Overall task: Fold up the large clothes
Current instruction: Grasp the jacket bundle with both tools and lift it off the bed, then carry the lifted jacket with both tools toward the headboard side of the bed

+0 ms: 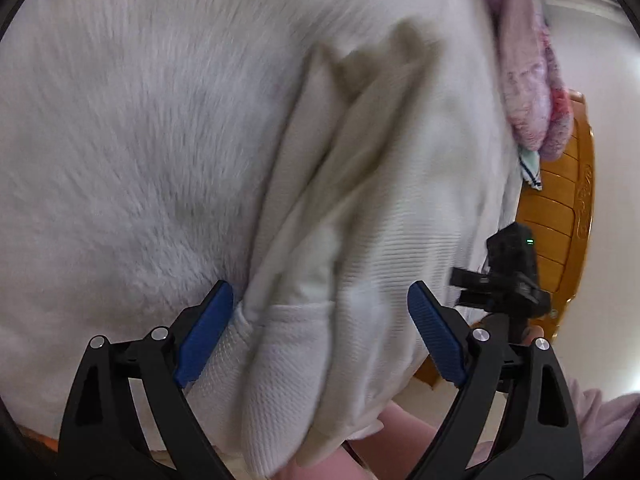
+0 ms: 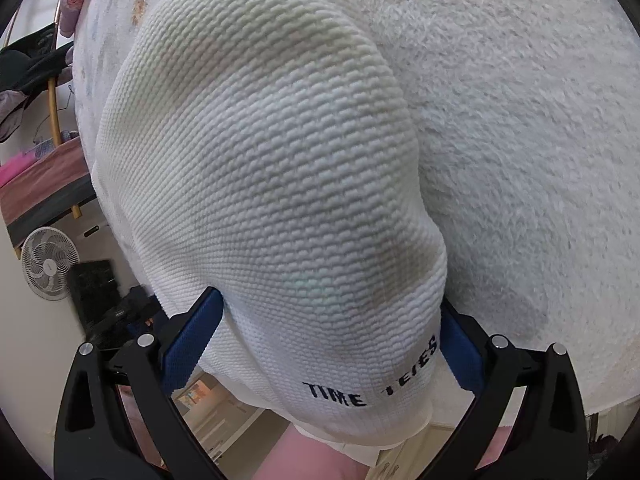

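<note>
A white waffle-knit garment lies bunched on a fluffy white blanket. In the left wrist view its folded edge hangs over the bed's edge between my left gripper's blue pads, which stand wide apart, the left pad touching the cloth. In the right wrist view the same garment, with black lettering "TIME" near its hem, bulges between my right gripper's wide-open blue pads. The right gripper also shows in the left wrist view beside the garment.
The fluffy blanket fills the right side of the right wrist view. A pink fuzzy cloth and a wooden headboard are at the right. A white fan, a dark box and clutter stand at the left.
</note>
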The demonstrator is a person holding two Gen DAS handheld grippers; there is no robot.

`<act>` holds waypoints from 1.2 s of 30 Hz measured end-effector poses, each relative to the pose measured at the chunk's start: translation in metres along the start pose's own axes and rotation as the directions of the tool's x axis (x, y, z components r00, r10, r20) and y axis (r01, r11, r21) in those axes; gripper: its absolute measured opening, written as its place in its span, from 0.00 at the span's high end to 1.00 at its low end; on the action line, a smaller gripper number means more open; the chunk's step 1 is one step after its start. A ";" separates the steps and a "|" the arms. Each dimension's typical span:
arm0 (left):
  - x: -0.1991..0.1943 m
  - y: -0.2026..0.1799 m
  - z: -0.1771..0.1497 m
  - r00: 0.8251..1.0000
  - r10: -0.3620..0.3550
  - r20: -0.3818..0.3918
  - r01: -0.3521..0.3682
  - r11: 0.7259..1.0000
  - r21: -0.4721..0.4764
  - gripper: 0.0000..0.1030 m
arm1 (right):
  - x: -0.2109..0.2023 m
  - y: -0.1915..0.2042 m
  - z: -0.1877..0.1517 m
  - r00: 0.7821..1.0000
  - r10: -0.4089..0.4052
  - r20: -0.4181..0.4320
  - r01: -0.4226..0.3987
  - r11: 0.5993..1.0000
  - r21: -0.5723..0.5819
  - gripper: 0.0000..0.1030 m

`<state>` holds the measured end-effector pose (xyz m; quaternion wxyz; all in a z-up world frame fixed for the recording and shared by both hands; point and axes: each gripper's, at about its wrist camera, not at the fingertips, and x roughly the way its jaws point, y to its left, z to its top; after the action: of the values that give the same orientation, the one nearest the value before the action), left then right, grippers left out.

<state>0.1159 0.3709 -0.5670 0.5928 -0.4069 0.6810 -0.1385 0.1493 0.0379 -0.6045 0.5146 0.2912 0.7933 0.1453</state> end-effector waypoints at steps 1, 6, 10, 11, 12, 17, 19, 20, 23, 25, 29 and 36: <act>0.004 0.003 0.002 1.000 -0.008 0.001 0.008 1.000 -0.003 0.10 | 0.000 0.000 0.001 1.000 0.006 -0.002 -0.006 1.000 -0.001 0.06; 0.011 -0.003 0.004 1.000 0.017 -0.025 -0.016 0.999 0.043 0.05 | -0.005 -0.013 -0.001 0.999 0.037 -0.008 -0.037 0.999 0.011 0.06; 0.024 -0.004 0.008 0.995 -0.085 -0.046 0.084 0.996 -0.041 0.05 | -0.004 -0.029 0.002 0.987 0.163 0.001 -0.163 0.982 0.099 0.06; 0.027 -0.003 0.009 0.997 -0.074 -0.034 0.071 0.994 -0.077 0.05 | -0.005 -0.033 0.001 0.985 0.174 0.016 -0.175 0.978 0.114 0.06; 0.028 -0.003 0.008 0.997 -0.079 -0.027 0.075 0.992 -0.105 0.05 | -0.004 -0.037 0.000 0.982 0.187 0.028 -0.189 0.974 0.122 0.06; 0.033 -0.009 -0.007 1.000 -0.011 0.008 0.012 0.985 -0.173 0.43 | -0.010 -0.050 -0.010 0.968 0.226 0.111 -0.245 0.945 0.217 0.14; 0.026 -0.007 -0.015 0.999 -0.024 0.038 0.032 0.974 -0.223 0.60 | -0.018 -0.046 -0.018 0.980 0.163 0.114 -0.184 0.960 0.212 0.39; 0.023 -0.009 -0.020 0.998 -0.020 0.053 0.032 0.969 -0.245 0.63 | -0.022 -0.042 -0.020 0.982 0.147 0.115 -0.168 0.964 0.204 0.45; 0.015 -0.027 -0.030 0.996 0.036 0.076 -0.019 0.975 -0.223 0.65 | -0.040 -0.033 -0.032 0.981 0.137 0.134 -0.164 0.964 0.208 0.65; 0.005 -0.042 -0.035 0.994 0.045 0.101 -0.023 0.978 -0.209 0.65 | -0.054 -0.023 -0.038 0.982 0.116 0.149 -0.143 0.972 0.189 0.69; -0.016 -0.070 -0.051 0.988 0.039 0.151 -0.009 0.982 -0.191 0.67 | -0.083 -0.003 -0.049 0.979 0.104 0.177 -0.130 0.982 0.140 0.70; -0.053 -0.114 -0.103 0.965 0.000 0.262 0.047 0.984 -0.171 0.67 | -0.141 0.032 -0.080 0.976 0.079 0.201 -0.077 0.997 -0.018 0.70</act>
<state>0.0639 0.3074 -0.4269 0.6374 -0.4803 0.6018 -0.0303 0.1295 -0.0174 -0.4495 0.5878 0.3328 0.7242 0.1389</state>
